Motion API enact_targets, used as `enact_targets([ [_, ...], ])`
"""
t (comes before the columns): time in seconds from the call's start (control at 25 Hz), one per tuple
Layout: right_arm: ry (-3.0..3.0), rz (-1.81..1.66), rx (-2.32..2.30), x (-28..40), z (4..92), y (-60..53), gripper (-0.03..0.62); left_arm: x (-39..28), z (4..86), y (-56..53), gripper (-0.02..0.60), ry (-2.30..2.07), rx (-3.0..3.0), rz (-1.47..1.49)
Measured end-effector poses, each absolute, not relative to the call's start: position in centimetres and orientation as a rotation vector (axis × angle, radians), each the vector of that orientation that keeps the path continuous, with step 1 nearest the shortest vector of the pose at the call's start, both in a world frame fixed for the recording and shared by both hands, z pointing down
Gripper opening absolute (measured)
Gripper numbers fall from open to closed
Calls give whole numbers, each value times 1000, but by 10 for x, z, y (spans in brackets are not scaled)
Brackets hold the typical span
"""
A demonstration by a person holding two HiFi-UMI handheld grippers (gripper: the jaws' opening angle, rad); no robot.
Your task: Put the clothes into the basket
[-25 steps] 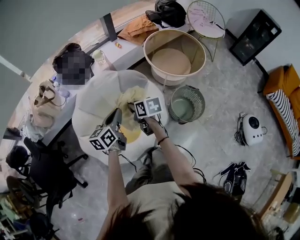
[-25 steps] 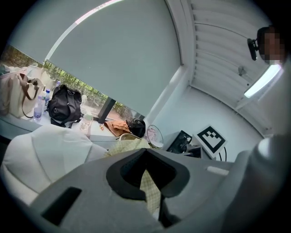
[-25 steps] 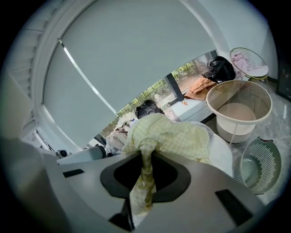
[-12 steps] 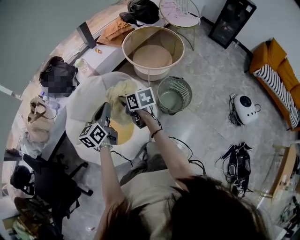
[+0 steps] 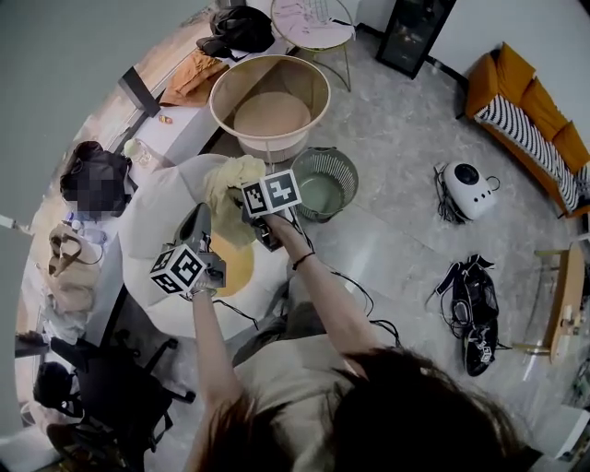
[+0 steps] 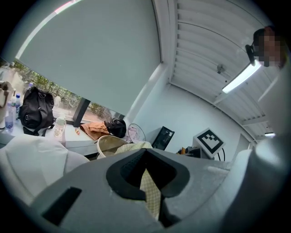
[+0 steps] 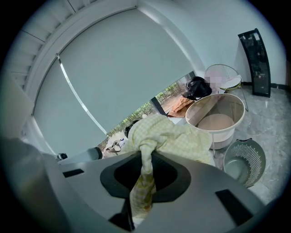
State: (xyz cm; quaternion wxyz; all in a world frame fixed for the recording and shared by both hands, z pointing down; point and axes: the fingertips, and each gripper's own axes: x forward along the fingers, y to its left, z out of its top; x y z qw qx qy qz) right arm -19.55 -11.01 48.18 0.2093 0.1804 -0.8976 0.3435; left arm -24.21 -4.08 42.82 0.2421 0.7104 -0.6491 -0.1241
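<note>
A pale yellow checked cloth (image 5: 230, 180) hangs bunched above the round white table (image 5: 152, 212), held from two sides. My left gripper (image 5: 199, 223) is shut on one strip of the cloth (image 6: 151, 193), which runs between its dark pads. On the other side, my right gripper (image 5: 247, 210) is shut on a twisted end of the cloth (image 7: 144, 175), and the rest billows beyond the jaws. The big beige basket (image 5: 269, 103) stands behind the table. A small grey mesh basket (image 5: 324, 184) sits on the floor to the right; both also show in the right gripper view, big basket (image 7: 217, 119), small one (image 7: 243, 162).
A yellow round mat (image 5: 238, 265) lies on the table. An orange garment (image 5: 192, 78) and a black bag (image 5: 240, 23) rest on the sill behind. A wire chair (image 5: 312, 18), a white appliance (image 5: 465, 189), shoes (image 5: 479, 332) and an orange sofa (image 5: 521, 92) ring the floor.
Both grippers have risen with the cloth, lifting it off the table and bunching it. It now hangs closer to the beige basket.
</note>
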Motion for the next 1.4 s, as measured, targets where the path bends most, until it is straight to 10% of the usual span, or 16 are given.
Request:
enact_targets([
  [1.4,-2468,1020,693,-81,468,-230,54,-128,408,-166,11,-1608,2066,-281],
])
